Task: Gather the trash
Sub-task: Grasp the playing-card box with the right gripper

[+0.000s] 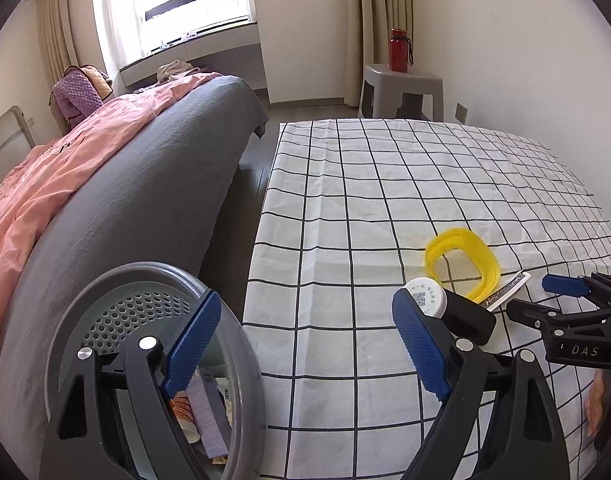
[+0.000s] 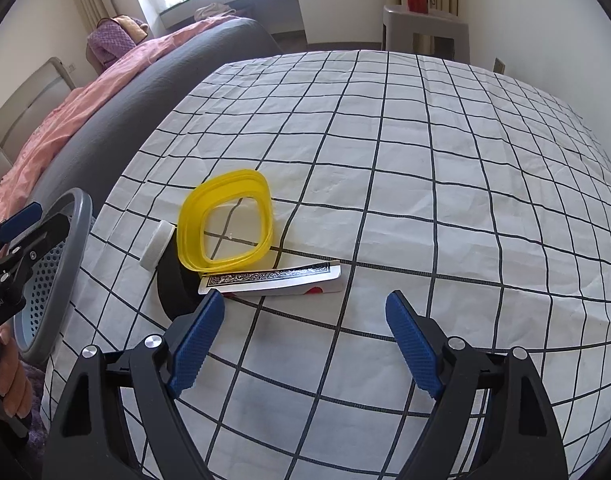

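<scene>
On the checked tablecloth lie a yellow plastic ring, a black bottle with a white cap on its side, and a playing-card box. My right gripper is open and empty, just short of the card box. My left gripper is open and empty; its left finger stands over a grey perforated trash bin with paper scraps inside, beside the table's left edge. The ring, bottle and right gripper also show in the left wrist view.
A bed with a grey cover and pink duvet stands left of the table. A grey stool with a red bottle is beyond the table by the wall. A window is at the back.
</scene>
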The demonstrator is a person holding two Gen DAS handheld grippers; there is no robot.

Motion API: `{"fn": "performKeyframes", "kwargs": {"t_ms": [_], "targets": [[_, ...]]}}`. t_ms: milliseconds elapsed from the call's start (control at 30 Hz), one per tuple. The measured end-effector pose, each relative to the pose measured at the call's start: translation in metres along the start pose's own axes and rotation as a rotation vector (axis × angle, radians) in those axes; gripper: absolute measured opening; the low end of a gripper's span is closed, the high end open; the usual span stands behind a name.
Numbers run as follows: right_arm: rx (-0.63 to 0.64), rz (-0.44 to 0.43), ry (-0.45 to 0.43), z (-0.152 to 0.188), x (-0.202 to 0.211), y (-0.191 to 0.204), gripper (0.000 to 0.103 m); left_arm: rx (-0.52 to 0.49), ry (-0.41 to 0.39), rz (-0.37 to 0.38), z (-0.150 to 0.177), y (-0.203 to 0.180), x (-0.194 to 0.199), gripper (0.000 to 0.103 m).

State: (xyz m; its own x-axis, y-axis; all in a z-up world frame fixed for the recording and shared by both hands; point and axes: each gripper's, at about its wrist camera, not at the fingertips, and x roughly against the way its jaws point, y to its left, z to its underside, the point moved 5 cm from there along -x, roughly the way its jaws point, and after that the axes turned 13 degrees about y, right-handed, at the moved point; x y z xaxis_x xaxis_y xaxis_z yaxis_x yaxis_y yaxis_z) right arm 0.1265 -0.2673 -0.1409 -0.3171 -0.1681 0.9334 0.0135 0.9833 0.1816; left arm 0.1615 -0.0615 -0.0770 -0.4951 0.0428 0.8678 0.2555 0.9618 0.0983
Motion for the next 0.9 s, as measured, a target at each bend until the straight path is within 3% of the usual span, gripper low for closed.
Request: {"fn": "performKeyframes", "kwargs": {"t_ms": [467, 900], "targets": [[0.048, 0.022, -0.004, -0.004, -0.008, 0.026, 0.089, 0.033, 0.013, -0.023, 0.003, 0.007, 0.000, 0.084], [0.016, 0.111, 0.016, -0.010, -0.018, 0.026, 0.095, 0.033, 0.020, -0.035, 0.006, 0.001, -0.002, 0.084]]}}
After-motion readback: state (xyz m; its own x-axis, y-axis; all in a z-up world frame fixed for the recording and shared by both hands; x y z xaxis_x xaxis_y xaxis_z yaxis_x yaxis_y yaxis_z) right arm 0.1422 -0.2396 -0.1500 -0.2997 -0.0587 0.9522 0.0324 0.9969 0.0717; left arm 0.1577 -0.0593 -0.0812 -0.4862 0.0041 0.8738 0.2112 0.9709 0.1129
